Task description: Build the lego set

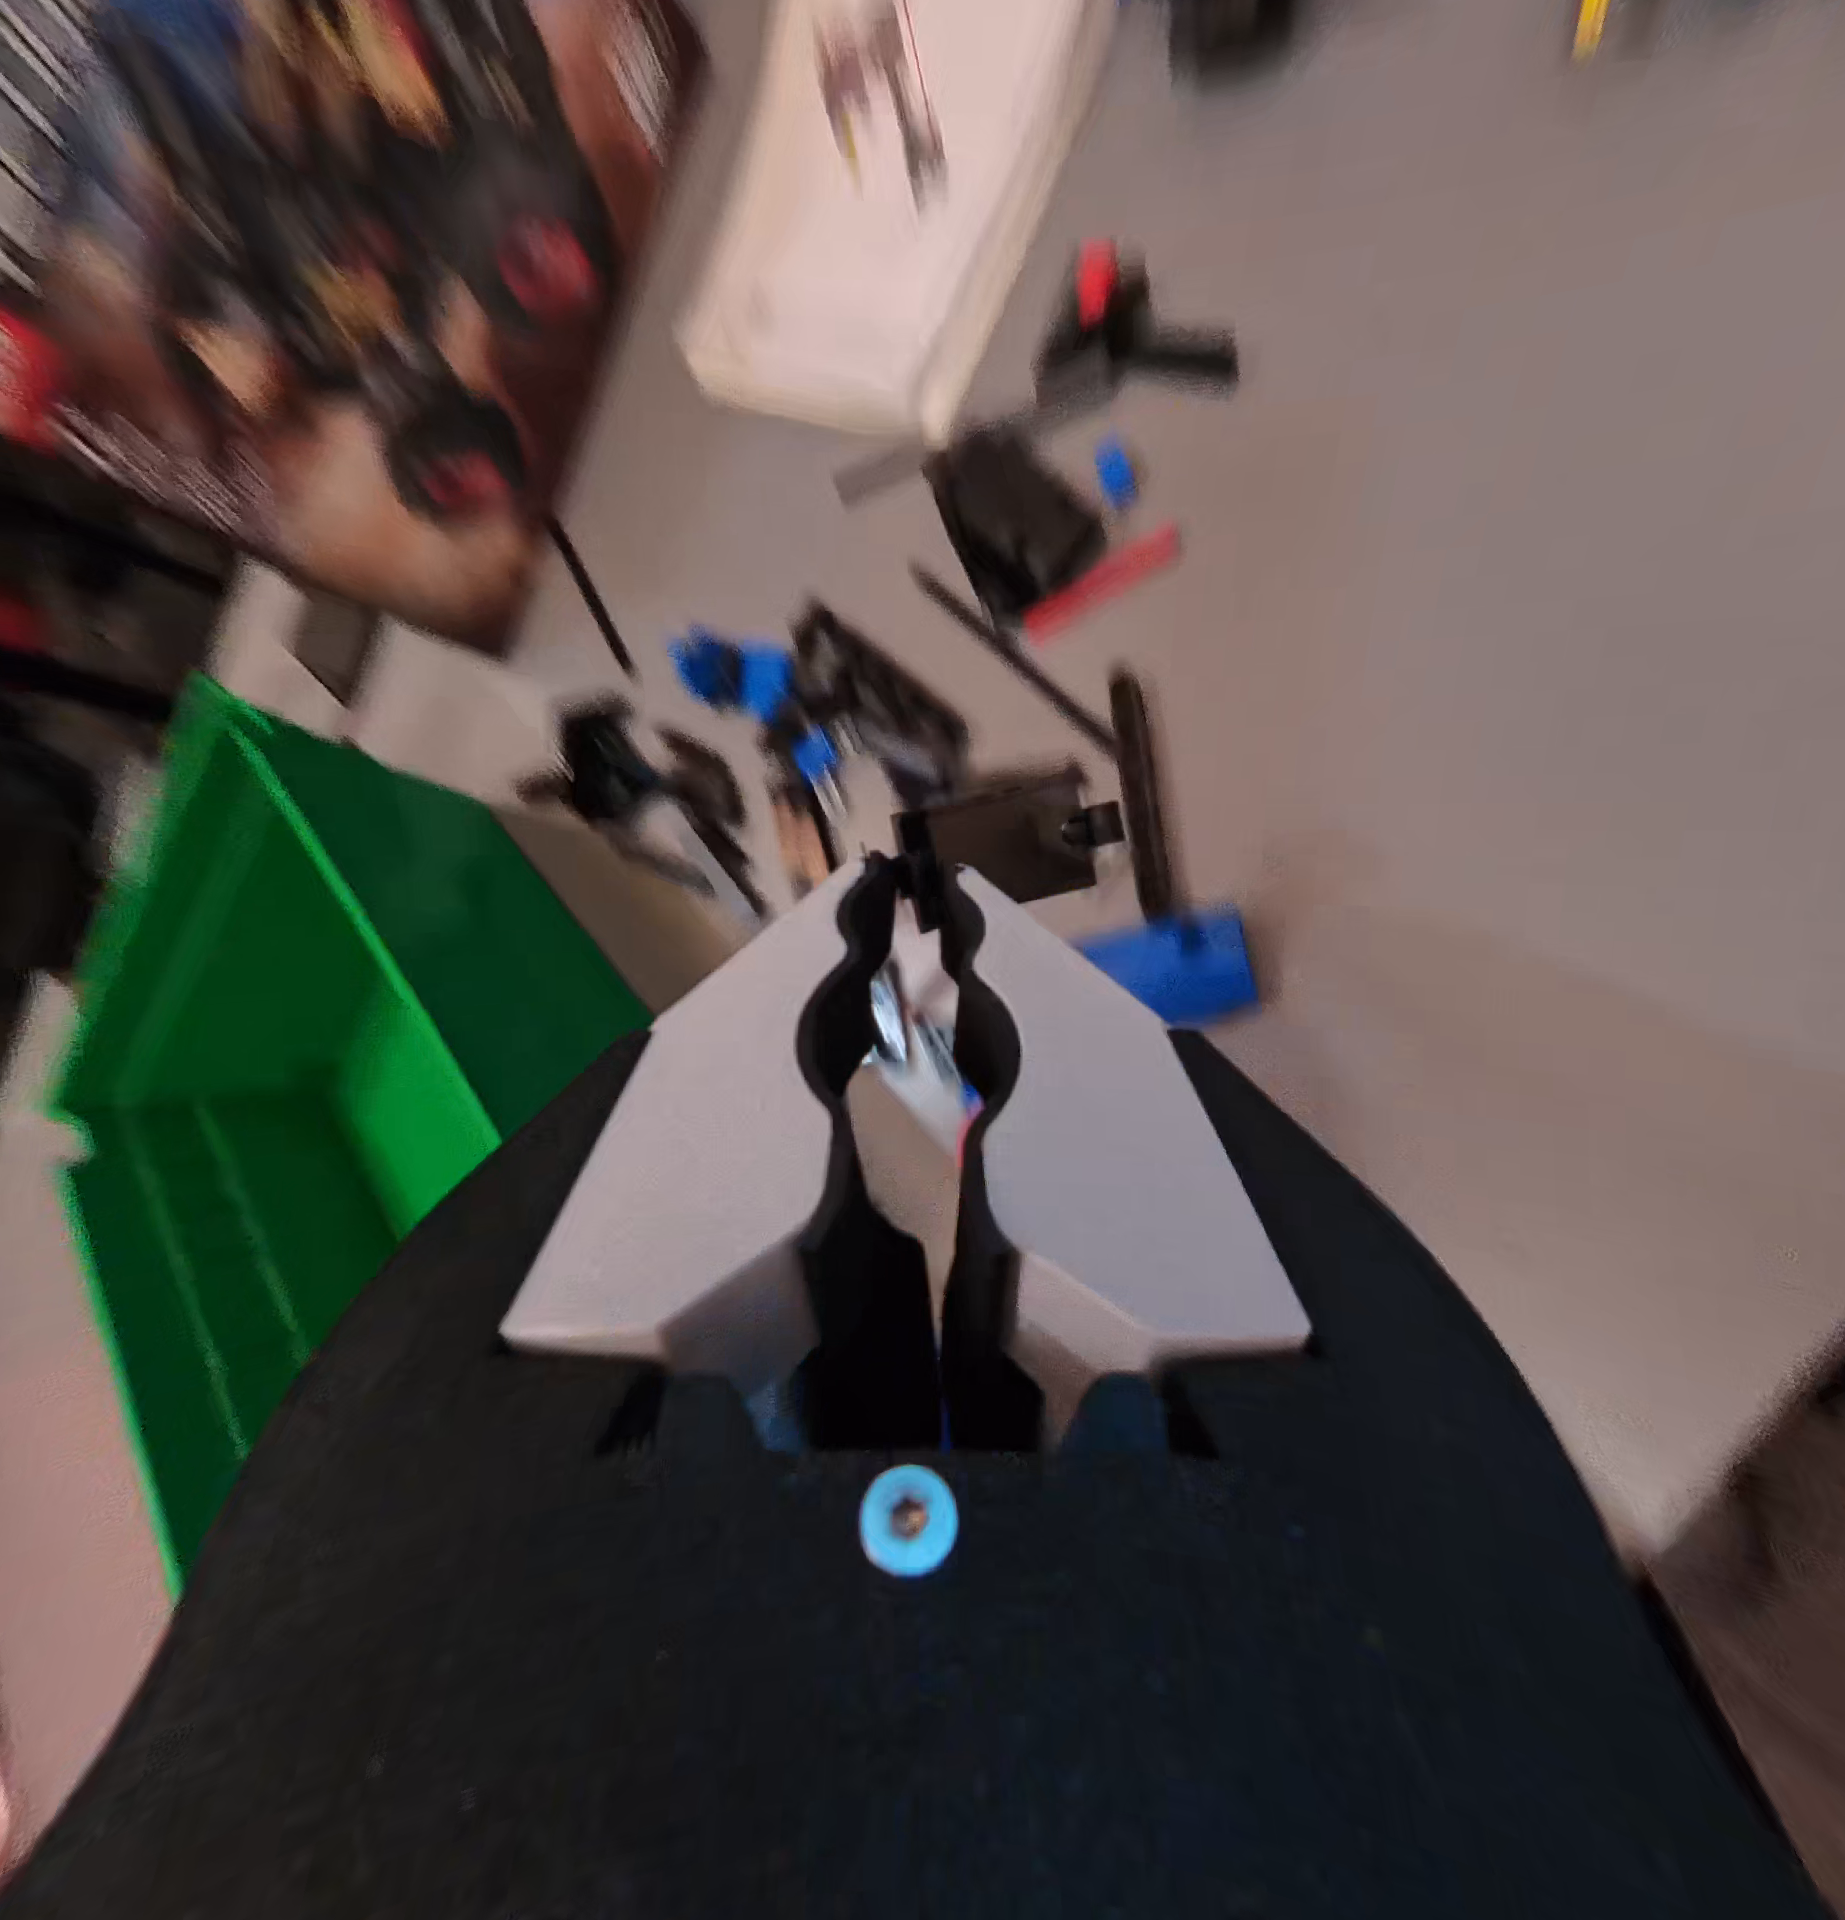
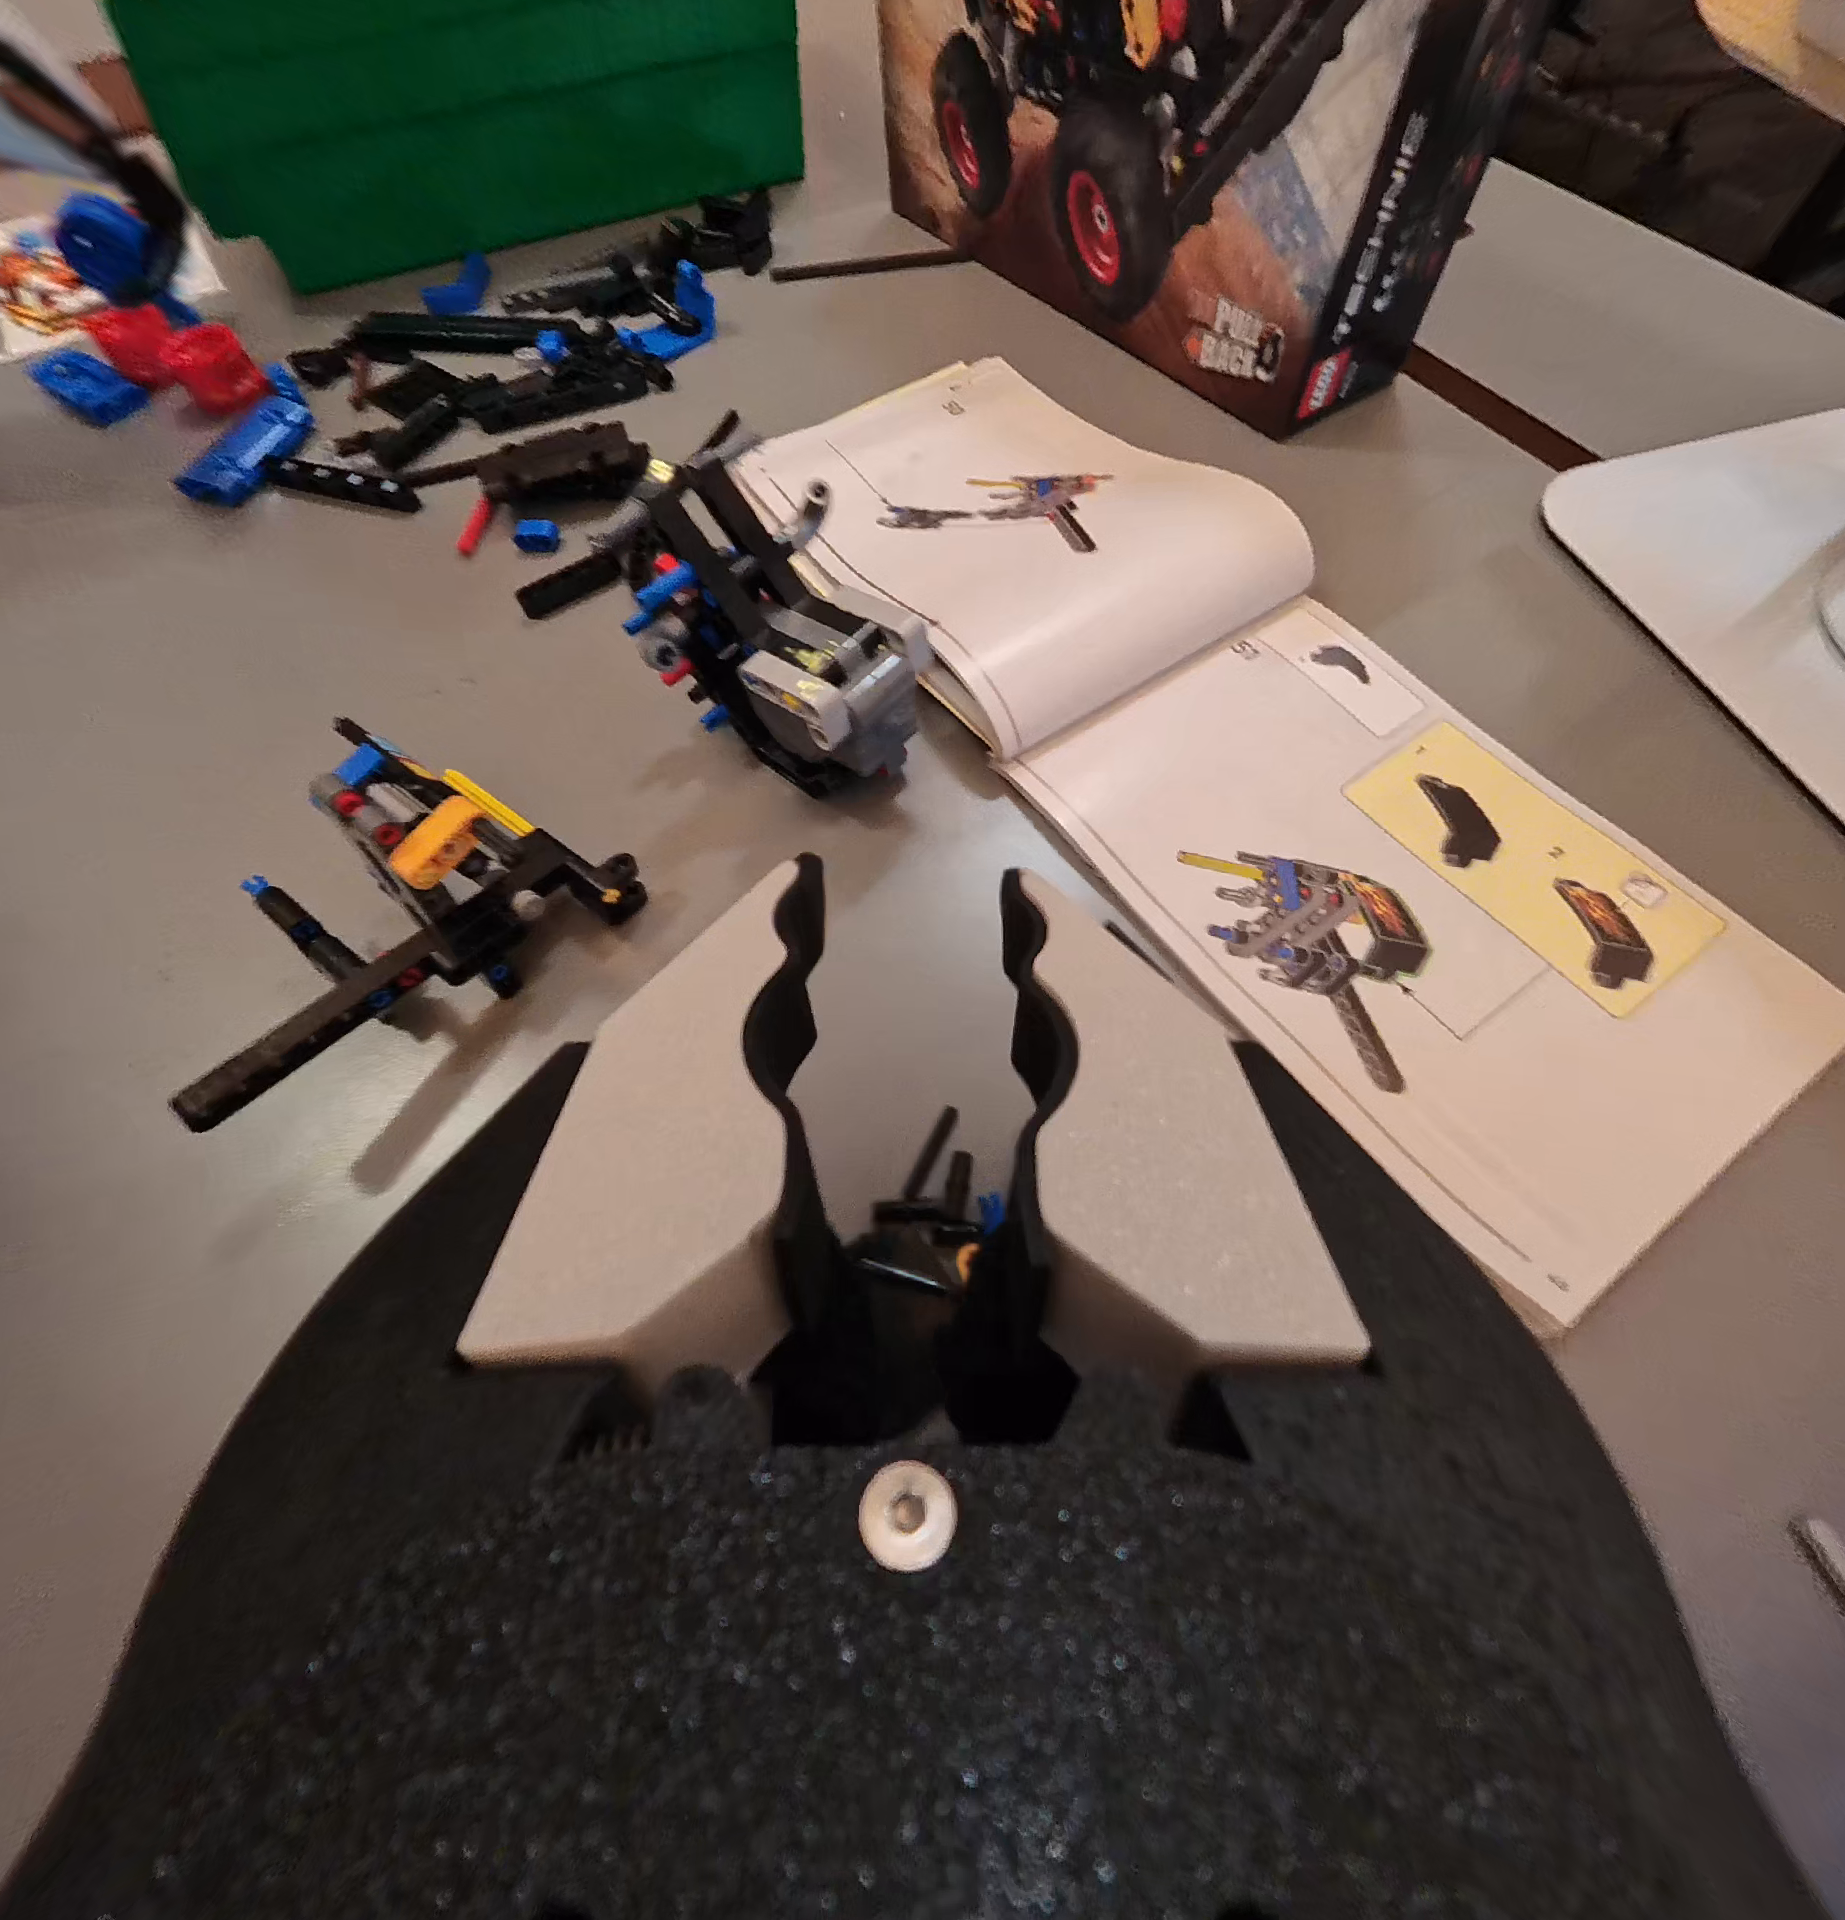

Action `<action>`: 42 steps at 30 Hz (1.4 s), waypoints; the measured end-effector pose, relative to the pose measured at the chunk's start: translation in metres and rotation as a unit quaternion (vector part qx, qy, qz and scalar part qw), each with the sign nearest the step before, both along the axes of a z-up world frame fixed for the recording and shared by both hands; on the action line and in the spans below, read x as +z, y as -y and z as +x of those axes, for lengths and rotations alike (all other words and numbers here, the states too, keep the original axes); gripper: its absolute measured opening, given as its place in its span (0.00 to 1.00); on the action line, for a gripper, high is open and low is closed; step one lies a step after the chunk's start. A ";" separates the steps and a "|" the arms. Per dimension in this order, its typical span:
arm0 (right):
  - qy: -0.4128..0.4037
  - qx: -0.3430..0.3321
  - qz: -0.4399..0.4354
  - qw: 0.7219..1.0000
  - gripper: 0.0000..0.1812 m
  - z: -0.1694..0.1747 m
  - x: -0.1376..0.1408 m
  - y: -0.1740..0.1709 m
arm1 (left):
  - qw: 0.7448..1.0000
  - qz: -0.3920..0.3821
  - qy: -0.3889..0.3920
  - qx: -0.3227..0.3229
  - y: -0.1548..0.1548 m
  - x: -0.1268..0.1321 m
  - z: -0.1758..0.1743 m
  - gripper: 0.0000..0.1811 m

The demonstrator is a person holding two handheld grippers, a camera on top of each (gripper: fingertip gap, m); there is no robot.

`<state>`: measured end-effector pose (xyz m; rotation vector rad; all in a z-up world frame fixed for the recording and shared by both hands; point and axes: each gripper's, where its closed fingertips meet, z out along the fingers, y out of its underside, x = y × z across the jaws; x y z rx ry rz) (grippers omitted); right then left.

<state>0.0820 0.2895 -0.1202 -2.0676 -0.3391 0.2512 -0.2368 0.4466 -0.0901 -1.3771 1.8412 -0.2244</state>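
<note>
The left wrist view is motion-blurred. My left gripper (image 1: 913,883) is shut on a flat black lego panel (image 1: 1011,842) that sticks out to the right of the tips, held above the table. My right gripper (image 2: 910,894) is open and empty, low over the grey table. A few small black pins (image 2: 928,1216) lie under it, between the finger bases. A black sub-assembly with an orange piece (image 2: 430,894) lies left of the right gripper. A grey and black chassis assembly (image 2: 783,655) lies ahead of it. The open instruction booklet (image 2: 1261,831) lies to the right.
A pile of loose black, blue and red pieces (image 2: 482,384) lies at the far left, also seen blurred in the left wrist view (image 1: 793,707). A green bin (image 2: 461,125) (image 1: 274,987), the set's box (image 2: 1188,187) and a white tray (image 2: 1728,540) stand around.
</note>
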 end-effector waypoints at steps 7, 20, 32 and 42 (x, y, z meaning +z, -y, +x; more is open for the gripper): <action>-0.146 0.130 0.074 0.978 0.18 -0.060 0.044 0.011 | 0.934 -0.044 0.314 -0.165 0.065 0.095 0.136 0.03; -0.494 0.230 -0.033 0.838 0.27 -0.090 0.075 0.029 | 0.866 -0.065 0.371 -0.329 0.158 0.070 0.224 0.03; -0.566 0.291 -0.052 0.769 0.20 -0.112 0.088 0.040 | 0.852 -0.022 0.387 -0.352 0.175 0.072 0.214 0.03; -0.509 0.232 -0.069 0.826 0.13 -0.106 0.066 0.029 | 0.890 0.020 0.330 -0.314 0.168 0.042 0.219 0.03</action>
